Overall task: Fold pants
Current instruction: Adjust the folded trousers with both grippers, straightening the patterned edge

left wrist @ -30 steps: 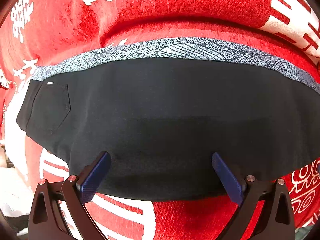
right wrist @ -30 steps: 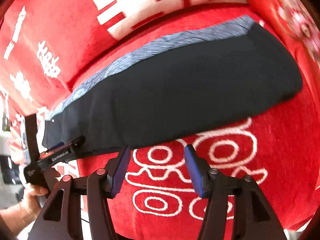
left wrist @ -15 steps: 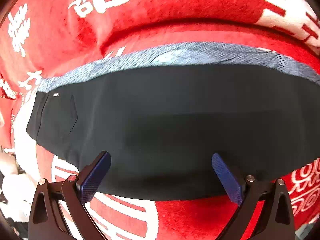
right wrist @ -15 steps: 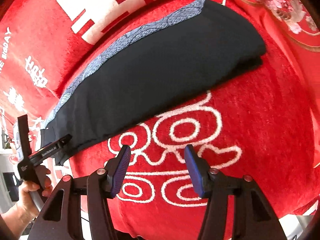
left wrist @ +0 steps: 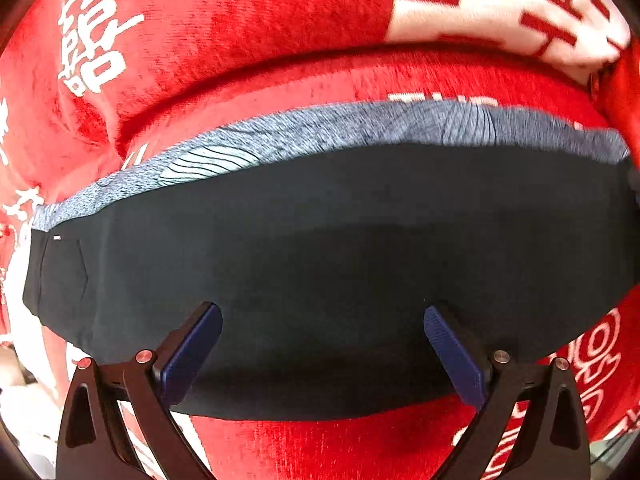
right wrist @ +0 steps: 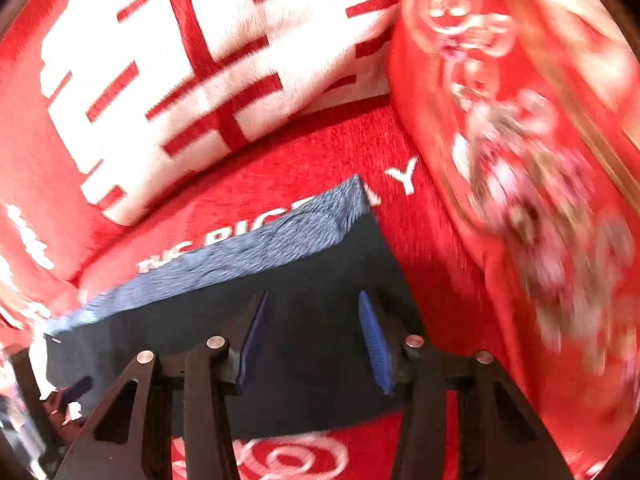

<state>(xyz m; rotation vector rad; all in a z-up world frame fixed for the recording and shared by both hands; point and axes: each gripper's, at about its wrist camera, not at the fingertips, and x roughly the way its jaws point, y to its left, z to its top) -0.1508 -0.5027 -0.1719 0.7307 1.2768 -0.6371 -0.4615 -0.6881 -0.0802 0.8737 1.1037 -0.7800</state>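
Note:
The black pants lie folded lengthwise on a red sofa seat, with a blue-grey patterned strip along the far edge and a back pocket at the left end. My left gripper is open and empty, low over the near edge at the middle of the pants. In the right wrist view the right end of the pants fills the lower middle. My right gripper is open and empty, just above that end. The left gripper's blue pad shows at the lower left there.
The red sofa backrest with white characters rises behind the pants. A red flowered cushion stands close on the right of the pants' end. The seat's front edge with white printed patterns is nearest me.
My right gripper has swung forward and right, from the seat front to over the right end of the pants. My left gripper has barely shifted. The pants lie as before.

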